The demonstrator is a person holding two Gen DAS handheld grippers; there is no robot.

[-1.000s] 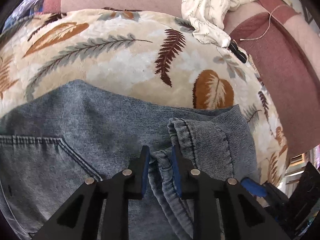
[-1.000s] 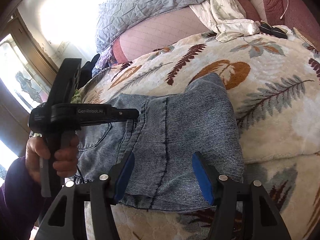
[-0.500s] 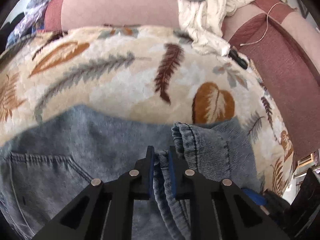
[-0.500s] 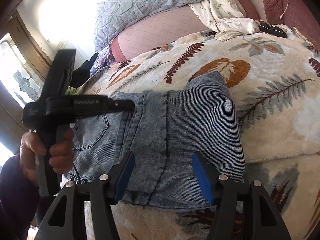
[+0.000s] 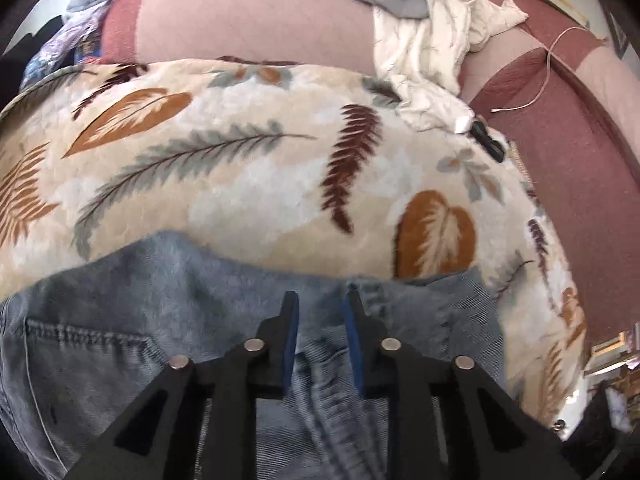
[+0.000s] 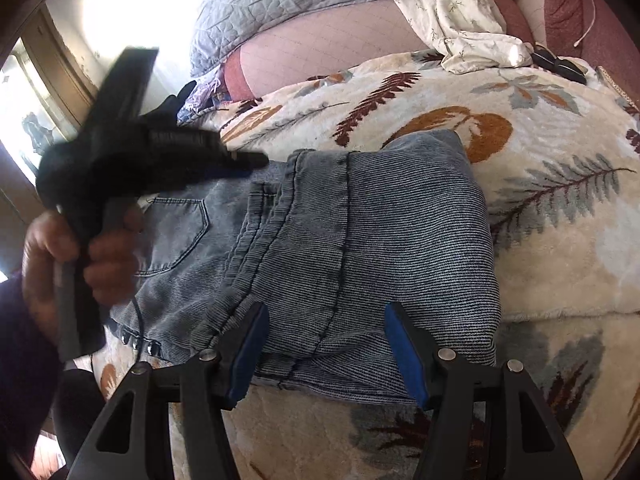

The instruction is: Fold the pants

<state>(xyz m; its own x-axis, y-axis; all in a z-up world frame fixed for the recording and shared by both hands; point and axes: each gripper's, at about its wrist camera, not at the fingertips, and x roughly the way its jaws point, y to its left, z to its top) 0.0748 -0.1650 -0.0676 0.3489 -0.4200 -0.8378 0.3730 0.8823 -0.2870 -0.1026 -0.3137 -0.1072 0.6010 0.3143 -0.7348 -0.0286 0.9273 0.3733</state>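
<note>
The left gripper (image 5: 318, 300) hangs just above the jeans (image 5: 160, 300), its blue pads a little apart after just opening; denim shows through the gap, but the pads do not press on it. In the right wrist view the same tool appears blurred at the left edge (image 6: 256, 162), held in the person's left hand (image 6: 80, 256) with a dark sleeve (image 6: 20, 360) below it.

There is one pair of jeans (image 6: 360, 240), folded into a thick bundle on the leaf-print blanket (image 6: 540, 260). In the right wrist view its long axis runs left to right: the back pocket and waist part lie to the left under the left tool, and the folded-over leg, with its seam and hem band, lies to the right. The fold edge points toward the far pillows.

The right gripper (image 6: 326, 354) is further right and nearer the camera, with its pads wide apart, standing over the near edge of the bundle and gripping nothing.

Only the left wrist view shows the thin cord (image 5: 540, 76) lying on the dark red cover (image 5: 560, 152). Only the right wrist view shows the bright window (image 6: 40, 120) and the hand.

Both views show one grey quilt (image 6: 280, 0), one crumpled white cloth (image 6: 460, 20) and one small black object (image 5: 486, 142) at the blanket's far edge.
</note>
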